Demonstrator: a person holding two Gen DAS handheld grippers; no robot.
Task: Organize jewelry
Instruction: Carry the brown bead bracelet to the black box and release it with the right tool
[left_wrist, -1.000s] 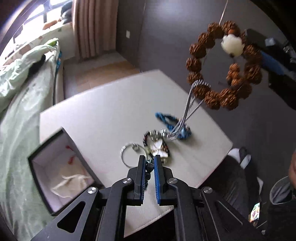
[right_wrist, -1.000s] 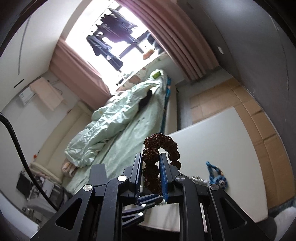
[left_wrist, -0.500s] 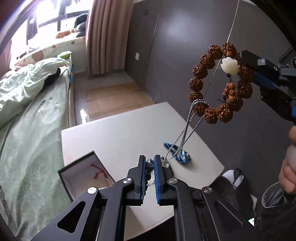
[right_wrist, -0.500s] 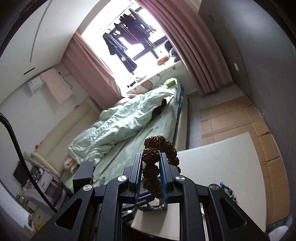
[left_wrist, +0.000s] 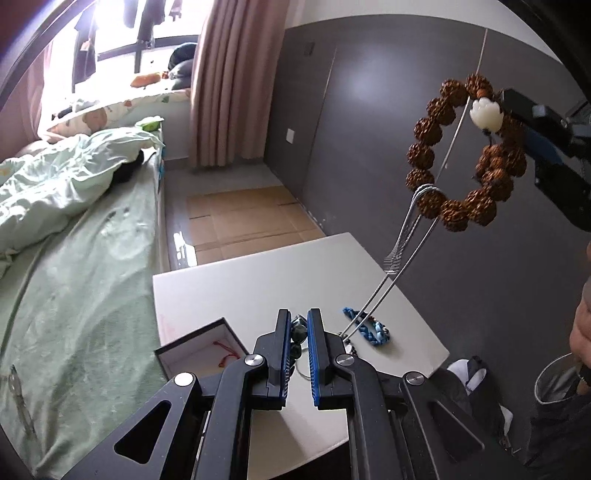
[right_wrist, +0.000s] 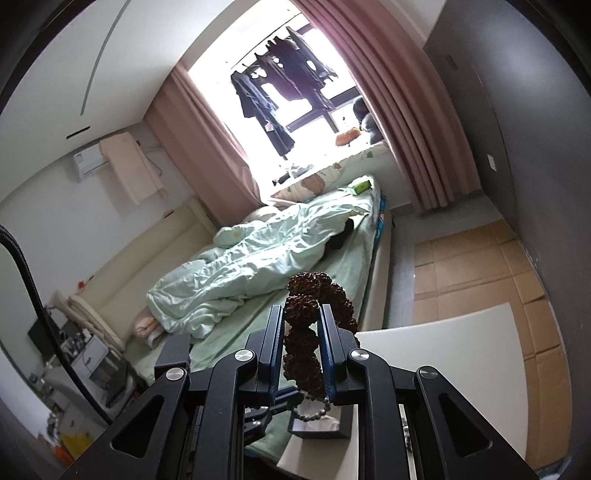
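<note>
My right gripper (right_wrist: 302, 314) is shut on a brown knobbly bead bracelet (right_wrist: 301, 341), held high in the air. In the left wrist view that bracelet (left_wrist: 424, 155) hangs at the upper right with a white carved pendant (left_wrist: 484, 114). A silver chain (left_wrist: 402, 251) is caught around its lower beads and runs taut down toward the white table (left_wrist: 258, 280). My left gripper (left_wrist: 298, 325) is shut on a strand of dark green beads (left_wrist: 297, 332). A blue braided bracelet (left_wrist: 369, 329) lies on the table under the chain. The chain's lower end is hidden behind my left fingers.
An open dark box (left_wrist: 199, 350) with white lining and a red string stands at the table's near left corner. A bed with green bedding (left_wrist: 74, 240) runs along the table's left side. A person's hand (left_wrist: 581, 332) shows at the right edge.
Both grippers have risen, so the table sits lower and smaller in view. The silver chain has been drawn up and taut. The jewelry pile near my left fingers has slipped out of sight.
</note>
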